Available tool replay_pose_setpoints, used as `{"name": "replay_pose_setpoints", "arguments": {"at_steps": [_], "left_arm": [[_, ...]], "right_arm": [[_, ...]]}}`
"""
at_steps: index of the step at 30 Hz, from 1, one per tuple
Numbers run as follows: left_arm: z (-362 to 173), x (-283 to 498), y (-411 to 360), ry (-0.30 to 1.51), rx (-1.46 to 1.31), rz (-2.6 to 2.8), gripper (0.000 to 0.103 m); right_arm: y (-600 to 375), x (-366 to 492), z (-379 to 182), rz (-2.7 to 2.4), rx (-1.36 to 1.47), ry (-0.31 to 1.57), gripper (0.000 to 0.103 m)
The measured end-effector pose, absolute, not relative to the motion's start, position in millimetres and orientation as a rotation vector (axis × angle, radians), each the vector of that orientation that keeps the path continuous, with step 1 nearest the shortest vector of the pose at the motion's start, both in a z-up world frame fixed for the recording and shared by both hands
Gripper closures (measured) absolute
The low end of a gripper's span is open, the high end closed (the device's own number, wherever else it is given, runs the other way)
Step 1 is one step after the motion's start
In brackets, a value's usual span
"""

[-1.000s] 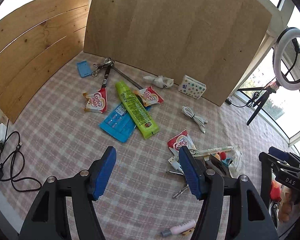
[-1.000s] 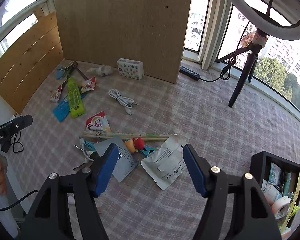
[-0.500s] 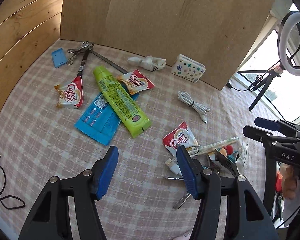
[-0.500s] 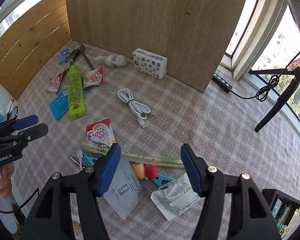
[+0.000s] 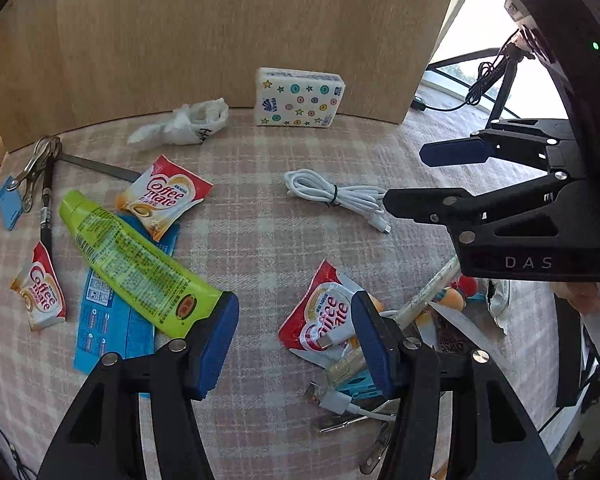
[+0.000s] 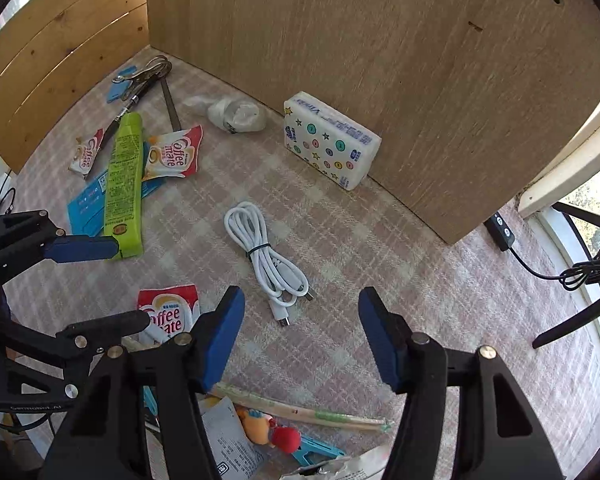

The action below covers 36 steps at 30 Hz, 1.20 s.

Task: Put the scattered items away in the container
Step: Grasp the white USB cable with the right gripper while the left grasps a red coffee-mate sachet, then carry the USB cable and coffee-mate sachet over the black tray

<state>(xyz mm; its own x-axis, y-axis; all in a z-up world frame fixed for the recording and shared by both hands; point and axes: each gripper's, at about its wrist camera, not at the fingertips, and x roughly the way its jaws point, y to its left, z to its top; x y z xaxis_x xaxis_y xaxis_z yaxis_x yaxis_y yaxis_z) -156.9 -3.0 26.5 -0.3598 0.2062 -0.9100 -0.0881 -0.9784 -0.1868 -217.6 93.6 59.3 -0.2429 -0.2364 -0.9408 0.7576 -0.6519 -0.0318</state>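
Observation:
Scattered items lie on a checked cloth. My left gripper point(image 5: 294, 340) hovers low with its jaws closing; one pad is by the end of a green tube point(image 5: 136, 264), the other over a Coffee mate sachet point(image 5: 320, 316), and neither pad presses on anything. My right gripper point(image 6: 302, 336) also hovers with jaws closing, just short of a coiled white cable point(image 6: 264, 256), with bare cloth between its pads. The left gripper point(image 6: 112, 286) shows at the left of the right wrist view. The container is out of view.
A tissue pack point(image 6: 328, 144) and a crumpled white bag point(image 6: 236, 114) lie against the upright wooden board point(image 6: 380, 40). More sachets, a blue packet point(image 5: 112, 320), clips and a pen lie at the left. Wrapped chopsticks point(image 6: 300, 412) and a small toy point(image 6: 268, 428) lie below the right gripper.
Both grippers sank toward the cloth and moved in toward the board, and their jaws narrowed. The black container at the right wrist view's lower right slid out of frame.

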Motion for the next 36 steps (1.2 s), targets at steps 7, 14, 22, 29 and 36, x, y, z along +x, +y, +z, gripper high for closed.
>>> {"name": "replay_pose_setpoints", "arguments": {"at_steps": [7,14,22,29,36], "left_arm": [[11,-171,6,-0.129,-1.663,2.339,0.063],[6,-173,18,-0.107,-1.663,2.292,0.071],[4,-165,16,-0.153,-1.69,2.3,0.096],[13,-149,-5,-0.315,-1.655,2.373,0.102],[35,-140,-36,-0.376,-1.611,2.475,0.103]], "right_arm": [[78,-232,41,-1.892,1.377,0.648,0.048],[70,-238,33,-1.877,1.373,0.663,0.048],[64,-231,21,-1.839,1.405,0.692,0.068],[72,-236,21,-1.887,1.44,0.631,0.076],[88,-237,37,-1.938,1.447,0.517,0.077]]}}
